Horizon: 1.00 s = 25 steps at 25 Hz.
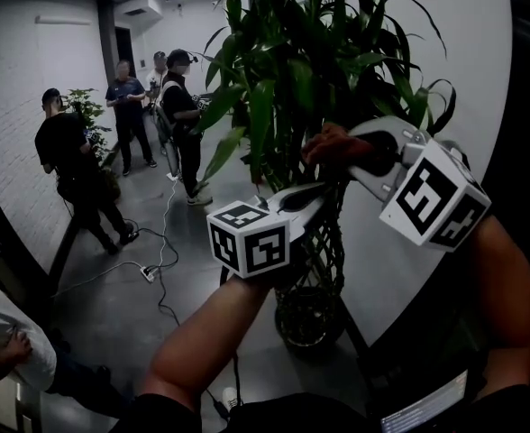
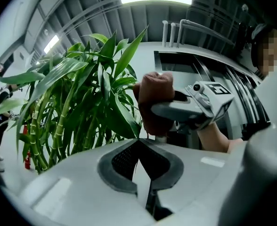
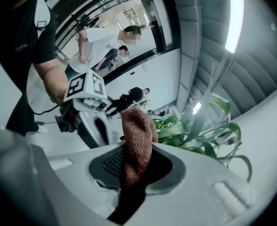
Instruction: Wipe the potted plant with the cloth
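Note:
The potted plant (image 1: 310, 52) has long green leaves and woven stalks, and it stands in a dark pot (image 1: 308, 318) on the floor. My left gripper (image 1: 319, 190) reaches in from below, shut on the tip of a dark green leaf (image 2: 124, 121) that runs down into its closed jaws (image 2: 139, 142). My right gripper (image 1: 346, 152) comes in from the right, shut on a reddish-brown cloth (image 1: 333, 145). In the right gripper view the cloth (image 3: 137, 145) sticks up out of the jaws (image 3: 134, 168). The bunched cloth (image 2: 155, 98) hangs just beside the held leaf; I cannot tell whether they touch.
A white wall (image 1: 445, 43) stands close behind the plant on the right. Several people (image 1: 179, 106) stand in the corridor to the left, near a second plant (image 1: 85, 106). Cables and a power strip (image 1: 148, 271) lie on the grey floor.

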Tool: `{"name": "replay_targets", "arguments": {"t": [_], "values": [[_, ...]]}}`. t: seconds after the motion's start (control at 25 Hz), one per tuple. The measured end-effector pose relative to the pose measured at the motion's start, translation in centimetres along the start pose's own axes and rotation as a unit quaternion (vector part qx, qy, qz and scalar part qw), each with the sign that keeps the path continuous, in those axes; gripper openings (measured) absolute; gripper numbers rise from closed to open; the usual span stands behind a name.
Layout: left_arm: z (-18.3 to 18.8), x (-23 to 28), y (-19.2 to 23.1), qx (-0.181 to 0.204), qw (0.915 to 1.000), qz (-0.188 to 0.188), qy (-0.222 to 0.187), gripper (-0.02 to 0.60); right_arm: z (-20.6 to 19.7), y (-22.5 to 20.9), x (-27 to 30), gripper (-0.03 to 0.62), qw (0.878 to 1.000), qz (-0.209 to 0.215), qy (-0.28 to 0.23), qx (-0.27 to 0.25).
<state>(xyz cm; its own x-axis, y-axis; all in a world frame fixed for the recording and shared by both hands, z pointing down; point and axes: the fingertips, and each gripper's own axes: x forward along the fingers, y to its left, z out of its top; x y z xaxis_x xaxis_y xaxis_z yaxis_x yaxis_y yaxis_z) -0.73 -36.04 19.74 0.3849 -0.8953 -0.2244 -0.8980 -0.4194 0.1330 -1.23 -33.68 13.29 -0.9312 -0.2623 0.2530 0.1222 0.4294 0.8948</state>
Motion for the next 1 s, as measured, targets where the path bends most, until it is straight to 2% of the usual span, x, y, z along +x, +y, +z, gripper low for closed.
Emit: {"name": "replay_targets", "arguments": {"t": [0.2,0.32,0.52,0.84,1.0], "values": [[-0.2,0.0,0.2,0.003,1.0000,0.002,0.006,0.017,-1.3,-7.4,2.4,0.064,0.995,-0.099,0.022,0.014],[-0.2,-0.1,0.6,0.005,0.9999,0.007,0.009,0.017,-2.2,-10.4,4.5,0.064,0.991,-0.129,0.039,0.018],[0.2,0.2,0.5,0.007,0.9999,0.007,0.007,0.017,-2.1,-11.1,6.3,0.064,0.990,-0.133,0.046,-0.004],[-0.6,0.5,1.0,0.002,0.9999,0.010,0.007,0.017,-1.8,-7.7,6.3,0.064,0.985,-0.127,0.060,-0.103],[-0.7,0.9,1.2,0.002,0.9999,0.008,0.008,0.017,-1.9,-5.3,6.1,0.064,0.977,-0.116,0.072,-0.162]]}}
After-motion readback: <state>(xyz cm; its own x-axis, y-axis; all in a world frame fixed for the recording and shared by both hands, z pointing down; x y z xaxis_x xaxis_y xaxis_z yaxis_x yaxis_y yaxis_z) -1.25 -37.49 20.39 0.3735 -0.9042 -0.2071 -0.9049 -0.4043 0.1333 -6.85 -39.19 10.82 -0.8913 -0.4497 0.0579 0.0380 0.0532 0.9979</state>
